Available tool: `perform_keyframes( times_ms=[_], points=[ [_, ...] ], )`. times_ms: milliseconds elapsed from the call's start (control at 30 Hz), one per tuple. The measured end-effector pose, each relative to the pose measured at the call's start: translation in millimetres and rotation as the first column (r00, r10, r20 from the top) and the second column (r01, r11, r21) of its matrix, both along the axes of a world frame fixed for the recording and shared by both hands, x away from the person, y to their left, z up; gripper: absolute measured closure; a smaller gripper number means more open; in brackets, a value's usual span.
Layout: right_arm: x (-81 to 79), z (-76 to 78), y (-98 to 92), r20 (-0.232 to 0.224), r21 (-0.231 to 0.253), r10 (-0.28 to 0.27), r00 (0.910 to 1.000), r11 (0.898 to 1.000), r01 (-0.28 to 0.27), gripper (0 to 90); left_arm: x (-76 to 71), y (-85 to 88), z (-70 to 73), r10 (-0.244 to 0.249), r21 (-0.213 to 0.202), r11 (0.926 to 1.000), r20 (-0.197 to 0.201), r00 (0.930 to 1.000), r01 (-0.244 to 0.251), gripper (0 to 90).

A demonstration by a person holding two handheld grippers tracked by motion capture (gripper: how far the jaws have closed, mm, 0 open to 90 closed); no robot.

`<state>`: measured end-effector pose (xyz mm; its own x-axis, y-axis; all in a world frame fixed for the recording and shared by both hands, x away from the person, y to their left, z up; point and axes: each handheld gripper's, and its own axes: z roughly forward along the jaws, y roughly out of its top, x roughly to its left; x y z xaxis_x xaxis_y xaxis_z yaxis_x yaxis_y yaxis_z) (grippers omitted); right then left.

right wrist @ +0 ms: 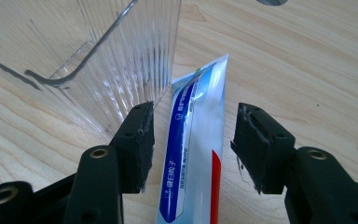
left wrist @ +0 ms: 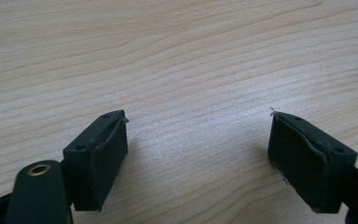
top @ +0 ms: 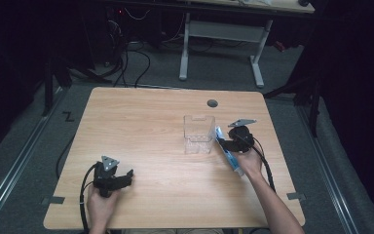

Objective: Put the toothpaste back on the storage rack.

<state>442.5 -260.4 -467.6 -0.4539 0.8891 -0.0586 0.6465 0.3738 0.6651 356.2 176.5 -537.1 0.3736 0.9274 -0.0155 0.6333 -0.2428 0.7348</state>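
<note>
We are straddling the blue-and-white plastic toothpaste tube (right wrist: 193, 140) with open right tongs (right wrist: 193, 144), flat on the worktop (top: 151, 122) beside the clear ribbed plastic bin (top: 198, 134) near the right edge; grasp and binning pending. Left tongs (left wrist: 198, 154) are idling open and empty.

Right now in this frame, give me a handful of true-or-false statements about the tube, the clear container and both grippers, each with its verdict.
1. The toothpaste tube lies flat on the table. True.
2. The tube is inside the clear container. False: it lies on the wood beside the container's wall.
3. The right gripper straddles the tube with its jaws apart, pads off it. True.
4. The left gripper is clamped on a pen. False: its jaws stand open over bare wood.
5. The clear container lies tipped on its side. False: it stands upright, open at the top.
</note>
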Motion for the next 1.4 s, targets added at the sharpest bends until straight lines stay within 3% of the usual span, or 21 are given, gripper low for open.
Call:
perform_keyframes(
  times_ms=[300, 567, 1400],
  points=[
    [8.2, -10.5, 0.8, -0.047, 0.006, -0.01, 0.9989, 1.0, 0.01, 47.5, -0.2, -0.3, 0.1, 0.001, 0.005, 1.0, 0.0, 1.0, -0.001, 20.0],
    [15.8, -19.8, 6.7, -0.079, -0.018, -0.014, 0.9968, 1.0, 0.013, 49.4, -0.1, -0.5, 0.0, 0.003, 0.004, 1.0, 0.0, 1.0, -0.003, 19.9],
    [30.7, -26.2, 0.8, -0.162, 0.019, -0.055, 0.9852, 0.998, 0.059, 49.0, 0.0, -0.3, 0.0, 0.001, 0.0, 1.0, -0.001, 1.0, -0.001, 19.7]
  ],
)
